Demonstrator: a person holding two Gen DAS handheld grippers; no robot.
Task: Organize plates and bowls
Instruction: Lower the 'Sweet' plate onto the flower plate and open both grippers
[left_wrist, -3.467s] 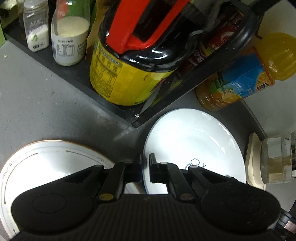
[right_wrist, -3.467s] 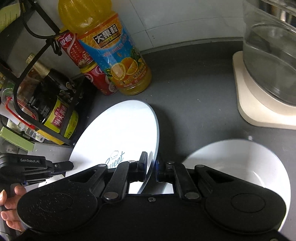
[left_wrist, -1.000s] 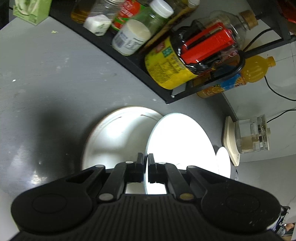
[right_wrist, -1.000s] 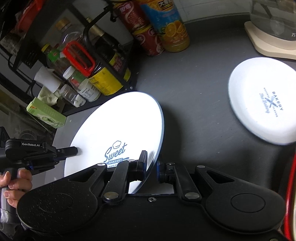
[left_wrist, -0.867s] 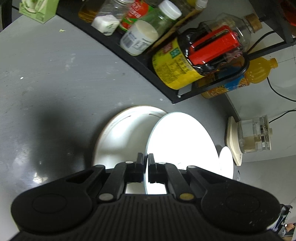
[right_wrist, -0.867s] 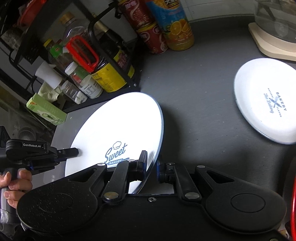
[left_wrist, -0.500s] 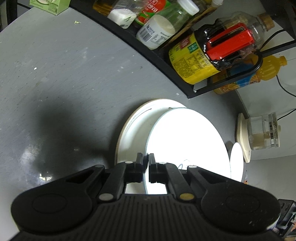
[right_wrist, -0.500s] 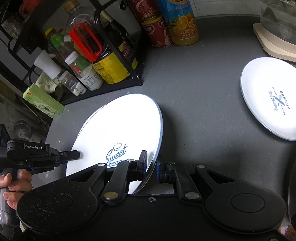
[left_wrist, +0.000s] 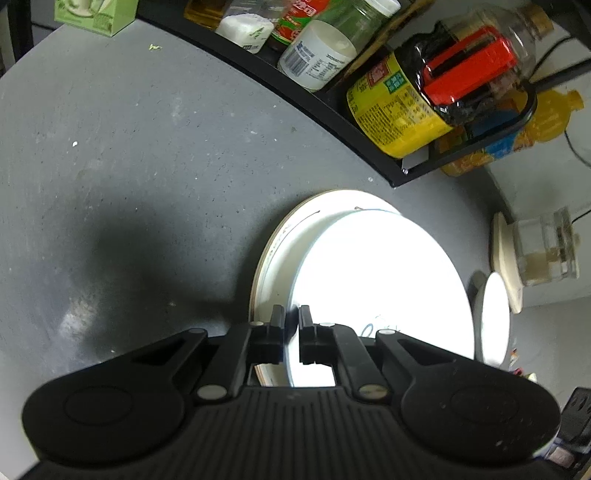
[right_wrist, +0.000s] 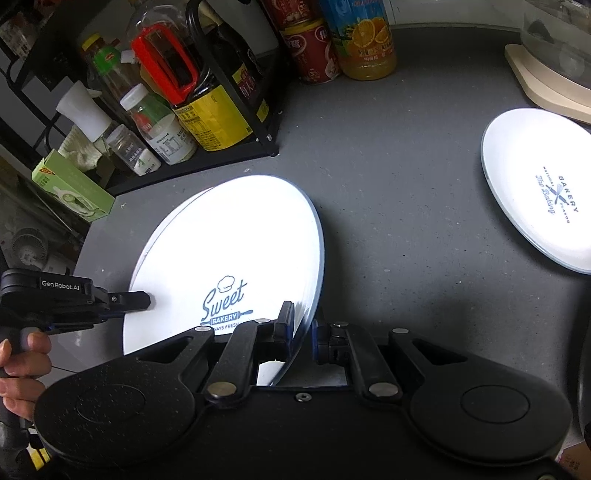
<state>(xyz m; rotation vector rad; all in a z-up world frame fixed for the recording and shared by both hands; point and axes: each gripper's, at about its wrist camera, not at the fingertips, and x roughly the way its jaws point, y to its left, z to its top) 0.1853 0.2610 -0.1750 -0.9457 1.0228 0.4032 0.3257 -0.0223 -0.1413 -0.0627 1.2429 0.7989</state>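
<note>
A white "Sweet Bakery" plate (right_wrist: 229, 243) is held by both grippers above the grey counter. My right gripper (right_wrist: 303, 325) is shut on its near rim. My left gripper (left_wrist: 291, 326) is shut on its opposite rim, and it shows in the right wrist view (right_wrist: 129, 300) at the plate's left edge. In the left wrist view the held plate (left_wrist: 380, 280) hangs over a larger white plate with a brown rim (left_wrist: 291, 229) lying on the counter. A second white bakery plate (right_wrist: 539, 188) lies on the counter to the right.
A black wire rack (right_wrist: 258, 122) with sauce bottles and jars stands at the back left. An orange juice bottle (right_wrist: 365, 37) and a red can (right_wrist: 314, 51) stand behind. A glass kettle on a cream base (right_wrist: 550, 66) is at the back right. A green box (right_wrist: 74, 188) lies at the left.
Both grippers have carried the held plate leftward, so it now covers most of the brown-rimmed plate. The rack and bottles have receded in both views.
</note>
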